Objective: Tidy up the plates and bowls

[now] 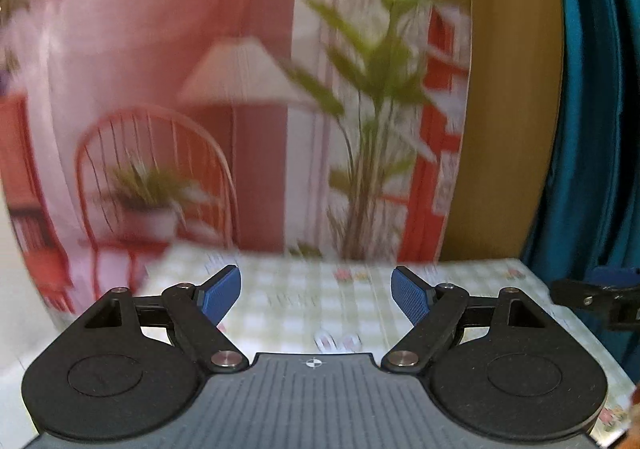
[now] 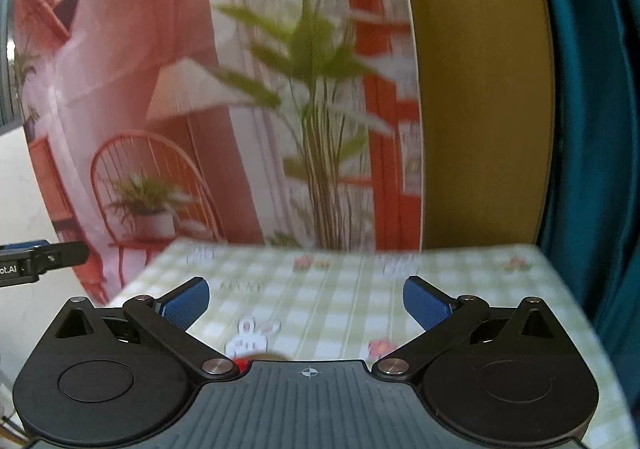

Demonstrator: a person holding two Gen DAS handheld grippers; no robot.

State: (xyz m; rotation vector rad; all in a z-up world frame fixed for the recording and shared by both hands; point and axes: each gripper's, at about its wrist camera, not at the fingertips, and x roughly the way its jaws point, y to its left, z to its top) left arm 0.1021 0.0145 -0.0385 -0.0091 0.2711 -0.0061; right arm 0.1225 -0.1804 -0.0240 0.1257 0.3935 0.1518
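Both tools are up over the table with its checked cloth, pointing at the printed backdrop. The left gripper is spread wide, nothing between its blue pads, and the right gripper gapes wider still, also empty. No plate or bowl shows clearly; only a brown-and-red sliver peeks out under the right tool's body, too hidden to name. Best bet now, I'd say: tip both noses down, find the dishes, then approach square to a rim.

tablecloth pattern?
Pale green and white check with small cartoon rabbit and flower prints on the tablecloth; clearest in the right wrist view.
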